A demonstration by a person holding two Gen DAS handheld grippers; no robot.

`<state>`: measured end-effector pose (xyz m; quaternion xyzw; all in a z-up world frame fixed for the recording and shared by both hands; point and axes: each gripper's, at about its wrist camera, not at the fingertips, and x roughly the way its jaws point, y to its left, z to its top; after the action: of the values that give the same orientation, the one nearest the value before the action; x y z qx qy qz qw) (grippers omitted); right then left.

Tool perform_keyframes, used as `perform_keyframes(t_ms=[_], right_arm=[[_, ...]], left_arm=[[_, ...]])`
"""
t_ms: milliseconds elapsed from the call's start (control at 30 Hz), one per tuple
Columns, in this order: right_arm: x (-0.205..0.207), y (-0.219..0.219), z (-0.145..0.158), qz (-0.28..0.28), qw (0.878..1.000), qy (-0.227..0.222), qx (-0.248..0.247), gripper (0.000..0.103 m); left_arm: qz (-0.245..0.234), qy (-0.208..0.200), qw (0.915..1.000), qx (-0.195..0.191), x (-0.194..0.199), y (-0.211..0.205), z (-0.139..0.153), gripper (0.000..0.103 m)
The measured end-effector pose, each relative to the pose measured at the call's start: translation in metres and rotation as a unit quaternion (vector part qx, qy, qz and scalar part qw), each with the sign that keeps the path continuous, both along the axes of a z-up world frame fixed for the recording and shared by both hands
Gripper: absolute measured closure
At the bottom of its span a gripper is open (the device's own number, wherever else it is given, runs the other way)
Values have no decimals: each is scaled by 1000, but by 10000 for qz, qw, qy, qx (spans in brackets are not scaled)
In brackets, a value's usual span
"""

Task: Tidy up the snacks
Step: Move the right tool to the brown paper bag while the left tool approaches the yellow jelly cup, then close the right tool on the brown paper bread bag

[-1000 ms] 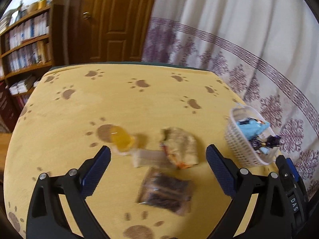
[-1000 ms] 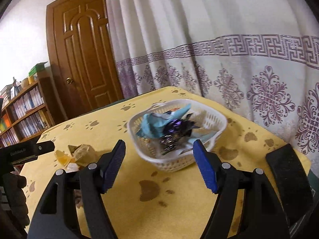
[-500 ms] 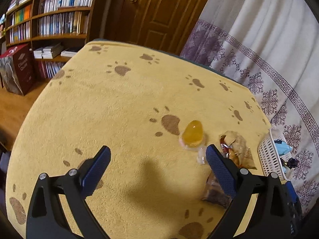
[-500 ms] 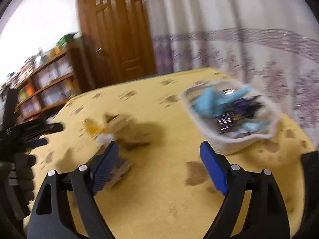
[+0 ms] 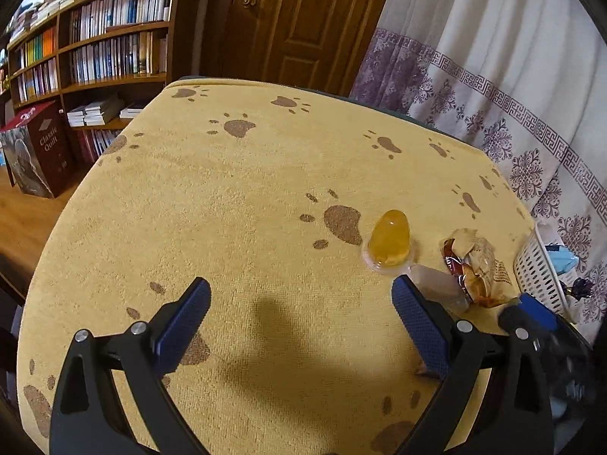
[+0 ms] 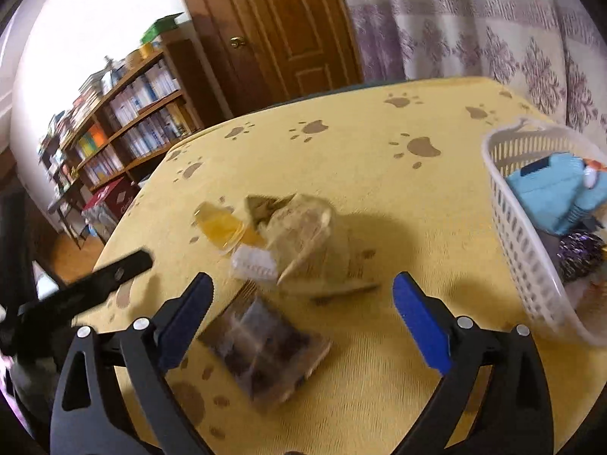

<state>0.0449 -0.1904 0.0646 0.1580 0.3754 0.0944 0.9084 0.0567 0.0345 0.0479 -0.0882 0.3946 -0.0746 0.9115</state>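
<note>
My right gripper (image 6: pixel 303 292) hovers over the loose snacks, its jaws opening and pressing on nothing. A dark brown packet (image 6: pixel 265 345) lies on the cloth below and between its fingers. Just beyond lie a tan crinkled wrapper (image 6: pixel 303 235), a small white packet (image 6: pixel 254 263) and an orange jelly cup (image 6: pixel 220 227). My left gripper (image 5: pixel 301 299) is open and empty over bare cloth. The jelly cup (image 5: pixel 389 237) and tan wrapper (image 5: pixel 474 265) sit off its right finger. The white basket (image 6: pixel 508 227) at the right holds a blue packet (image 6: pixel 550 193) and a purple candy (image 6: pixel 580 252).
A yellow paw-print cloth (image 5: pixel 227 189) covers the table, whose edges fall away at the left and back. Bookshelves (image 5: pixel 95 49), a wooden door (image 5: pixel 296 19) and a patterned curtain (image 5: pixel 512 94) stand behind. The left gripper's black arm (image 6: pixel 110 276) shows in the right wrist view.
The right gripper swung left from the basket to above the loose snacks, and its jaws widened. The left gripper turned left, so the snacks slid to its right side.
</note>
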Motion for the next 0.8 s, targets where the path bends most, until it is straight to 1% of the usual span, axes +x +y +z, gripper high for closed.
perform_keyframes(t_ms=[200,300,433,500,567,600,667,733,800], right_arm=[[35,-4,-8,38,9999,155,-32,6],[45,-5,-14,40,9998,186,-74,6],[55,-6,-23,134,9995,257,94,7],[56,-4,-25,197,9994,263,121,9],[57,0,-26,304,9991,267,122,17],[57,2,-26,359,9990,256,118,19],[57,5,-27,423,9987,267,85,29],[58,6,-28,373,9989,286,44,35],[57,3,-28,372,9988,277,135,38]], left_arm=[[24,44,10000,7,1,1,-3,7],[15,64,10000,15,2,0,-5,7],[-1,89,10000,42,3,-2,-7,7],[0,110,9999,59,4,-3,-9,7],[5,135,9999,66,5,-3,-11,7],[6,143,9999,71,5,-4,-11,7],[3,155,9998,85,5,-5,-13,7],[-4,161,9998,97,6,-5,-14,7],[-6,165,9998,109,6,-6,-14,7]])
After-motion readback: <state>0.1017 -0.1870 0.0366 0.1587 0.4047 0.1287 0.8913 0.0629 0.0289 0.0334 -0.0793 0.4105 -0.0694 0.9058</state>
